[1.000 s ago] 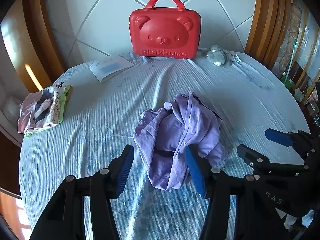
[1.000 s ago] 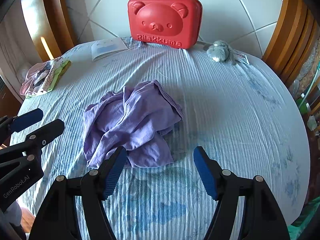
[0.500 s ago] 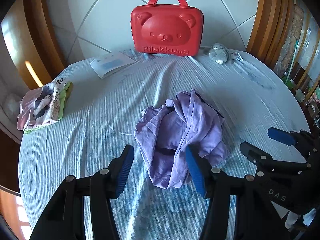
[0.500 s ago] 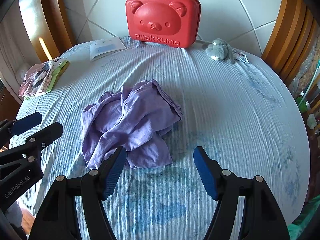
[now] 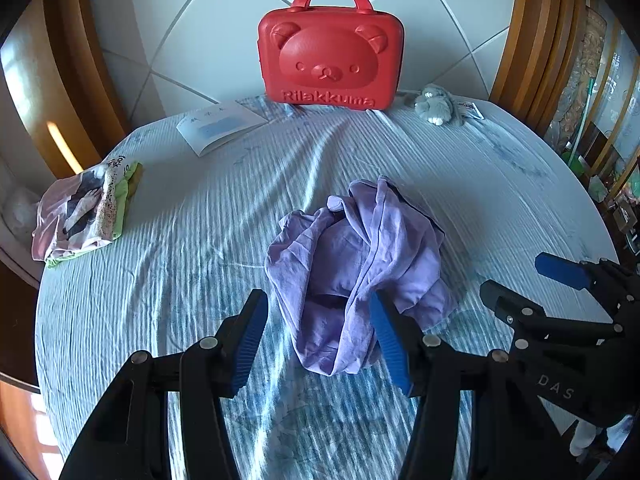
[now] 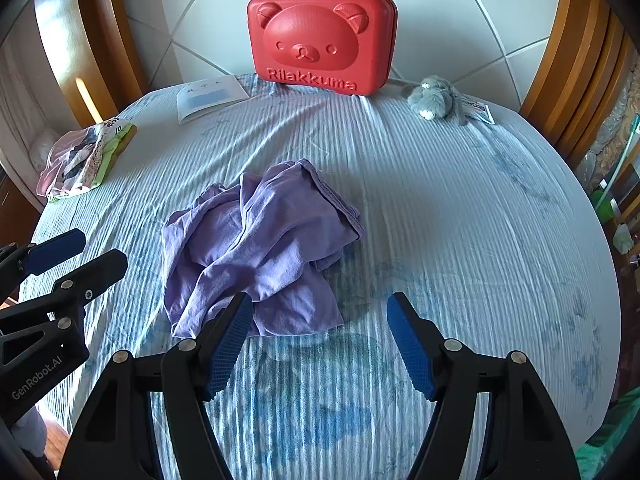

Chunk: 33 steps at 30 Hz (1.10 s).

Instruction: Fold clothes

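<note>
A crumpled purple garment (image 5: 352, 264) (image 6: 260, 248) lies in a heap in the middle of the round table. My left gripper (image 5: 318, 340) hovers above its near edge, open, with nothing pressed between the blue pads. My right gripper (image 6: 320, 344) is open too, above the tablecloth just right of the garment's near corner. Each gripper shows in the other's view: the right gripper (image 5: 532, 284) at the right edge, the left gripper (image 6: 76, 256) at the left edge.
A blue-striped cloth covers the table (image 6: 460, 220). A red bear-faced case (image 5: 330, 68) stands at the far edge, with a grey plush toy (image 5: 434, 104) to its right and a booklet (image 5: 220, 126) to its left. A folded printed garment (image 5: 84, 212) lies at the left edge.
</note>
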Available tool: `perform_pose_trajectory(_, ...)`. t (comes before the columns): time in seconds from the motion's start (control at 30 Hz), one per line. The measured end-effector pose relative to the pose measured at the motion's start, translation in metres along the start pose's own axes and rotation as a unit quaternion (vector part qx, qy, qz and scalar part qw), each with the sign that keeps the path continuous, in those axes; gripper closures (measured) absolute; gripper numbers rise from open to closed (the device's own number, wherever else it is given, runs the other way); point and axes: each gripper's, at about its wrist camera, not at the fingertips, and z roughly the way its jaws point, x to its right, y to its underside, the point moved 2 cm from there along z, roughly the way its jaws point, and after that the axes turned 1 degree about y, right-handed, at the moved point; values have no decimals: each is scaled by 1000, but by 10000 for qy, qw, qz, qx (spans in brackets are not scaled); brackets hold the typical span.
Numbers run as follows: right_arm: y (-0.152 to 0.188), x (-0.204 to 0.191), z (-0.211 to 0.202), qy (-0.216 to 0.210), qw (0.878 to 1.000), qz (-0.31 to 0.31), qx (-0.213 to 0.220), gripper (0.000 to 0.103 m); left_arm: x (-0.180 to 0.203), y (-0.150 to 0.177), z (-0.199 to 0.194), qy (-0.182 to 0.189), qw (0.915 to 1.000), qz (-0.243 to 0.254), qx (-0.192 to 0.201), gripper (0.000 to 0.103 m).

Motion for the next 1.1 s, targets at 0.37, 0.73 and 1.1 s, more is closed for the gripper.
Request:
perform_pose_trajectory(0.37,1,-1,-1,26,10000,29,3,34,3,0,0,-8,10000,7,1,48)
perform_pose_trajectory(0.73,0,-1,0,29,10000,16,-33,34,3,-1,2,30,10000,27,-25,48)
perform_pose_trajectory(1.1,-1,-2,4,10,10000,14,-78,34,2,1,6,66,9999,21,-75,48)
